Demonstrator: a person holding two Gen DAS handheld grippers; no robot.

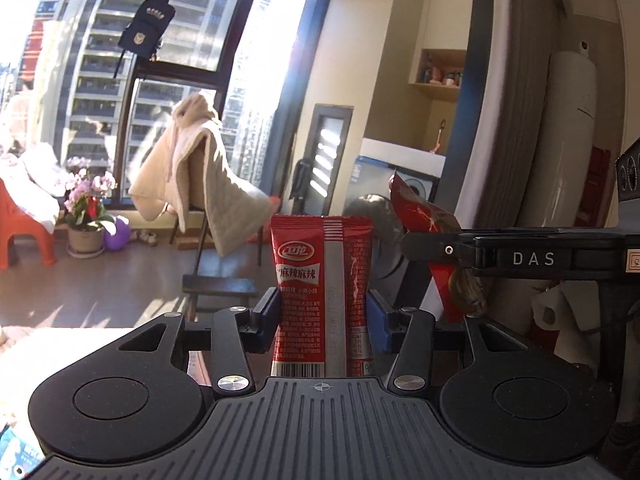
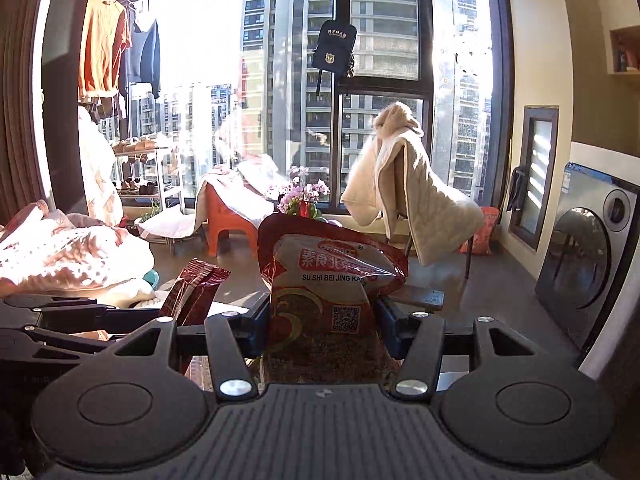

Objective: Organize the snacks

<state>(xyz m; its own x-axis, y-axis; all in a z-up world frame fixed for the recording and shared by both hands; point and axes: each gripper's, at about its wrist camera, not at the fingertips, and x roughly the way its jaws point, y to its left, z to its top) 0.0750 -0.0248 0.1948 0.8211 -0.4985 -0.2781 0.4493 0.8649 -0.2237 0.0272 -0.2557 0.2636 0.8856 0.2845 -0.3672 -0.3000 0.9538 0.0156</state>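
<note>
Item one: red spicy-strip packet (image 1: 322, 300), upright, barcode at its lower edge, clamped between the blue pads of the left gripper (image 1: 322, 320); pads pressed on both its side edges; packet held in the air at the centre of the left wrist view.

Item two: red and clear snack pouch (image 2: 332, 280), printed "SU SHI BEI JING", QR code on its face, gripped between the pads of the right gripper (image 2: 324, 322); top of the pouch crumpled and leaning toward one o'clock; held aloft at the centre of the right wrist view.

Cross-reference: each gripper was seen by the other's camera; the pouch stood at three o'clock from the packet in the left view, the packet at nine o'clock from the pouch in the right view; the two near but apart.

Surroundings: cream blanket (image 2: 404, 192) draped over a chair at one o'clock; potted pink flowers (image 2: 304, 196) at twelve; orange plastic chair (image 2: 224, 216) at eleven; dark backpack (image 2: 334, 50) hung on the window; washing machine (image 2: 588, 252) at three.
</note>
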